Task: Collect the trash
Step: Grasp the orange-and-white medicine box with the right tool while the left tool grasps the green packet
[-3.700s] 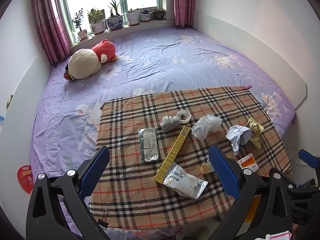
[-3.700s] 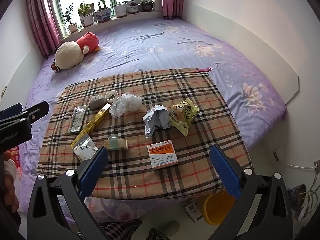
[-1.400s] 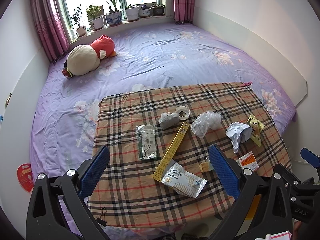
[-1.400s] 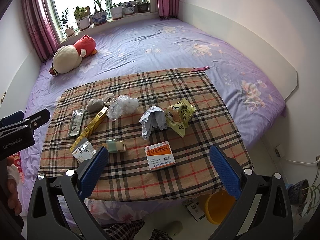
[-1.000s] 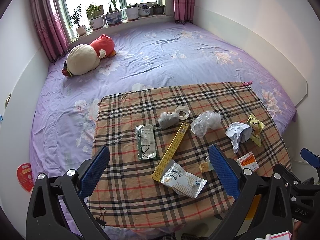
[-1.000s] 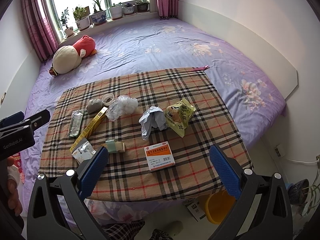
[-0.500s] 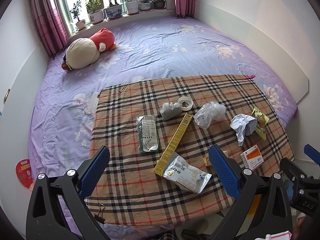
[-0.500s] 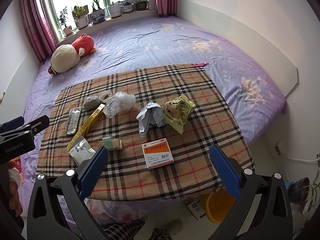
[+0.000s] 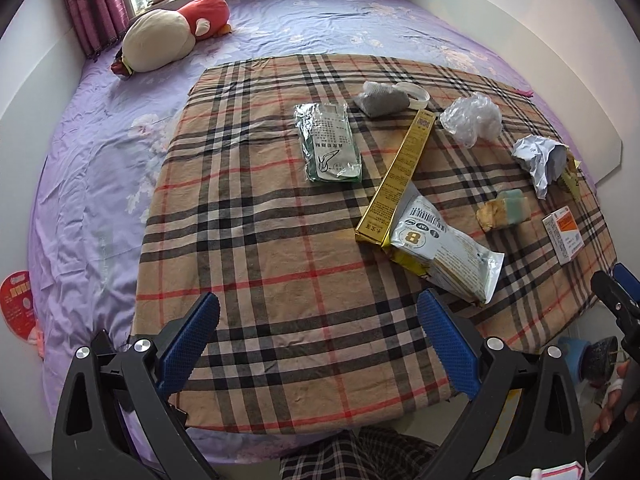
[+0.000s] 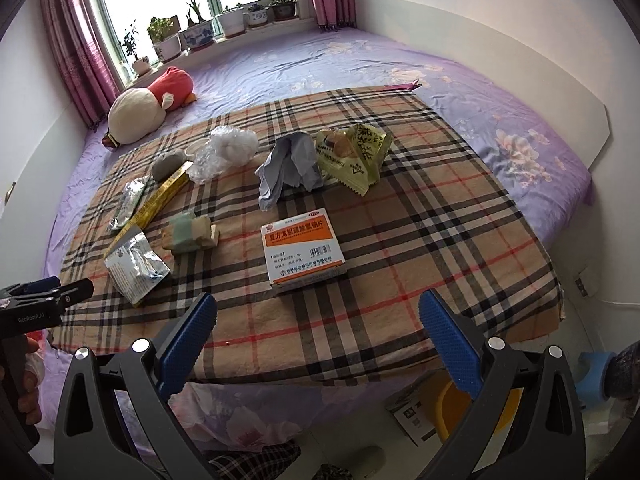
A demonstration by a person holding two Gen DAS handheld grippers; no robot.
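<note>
Trash lies on a plaid cloth (image 9: pixel 256 248) spread over the bed. In the left wrist view: a silver snack pouch (image 9: pixel 444 248), a long yellow box (image 9: pixel 398 176), a green foil packet (image 9: pixel 330 142), a grey wad (image 9: pixel 380 98), a clear plastic bag (image 9: pixel 472 118), crumpled paper (image 9: pixel 538 158). In the right wrist view: an orange-and-white medicine box (image 10: pixel 302 246), a yellow snack wrapper (image 10: pixel 354 156), crumpled paper (image 10: pixel 290 162), a green-and-tan sponge block (image 10: pixel 190 232). My left gripper (image 9: pixel 318 340) is open above the cloth's near edge. My right gripper (image 10: pixel 316 338) is open just short of the medicine box.
A stuffed toy (image 10: pixel 148 106) lies on the purple bedsheet (image 9: pixel 92 184) near the window with potted plants (image 10: pixel 200 34). A yellow bucket (image 10: pixel 456 404) stands on the floor below the bed's near edge. A white wall board (image 10: pixel 520 72) borders the bed on the right.
Both grippers have dropped lower and moved closer to the cloth; the trash now looks larger. Both stay open and empty.
</note>
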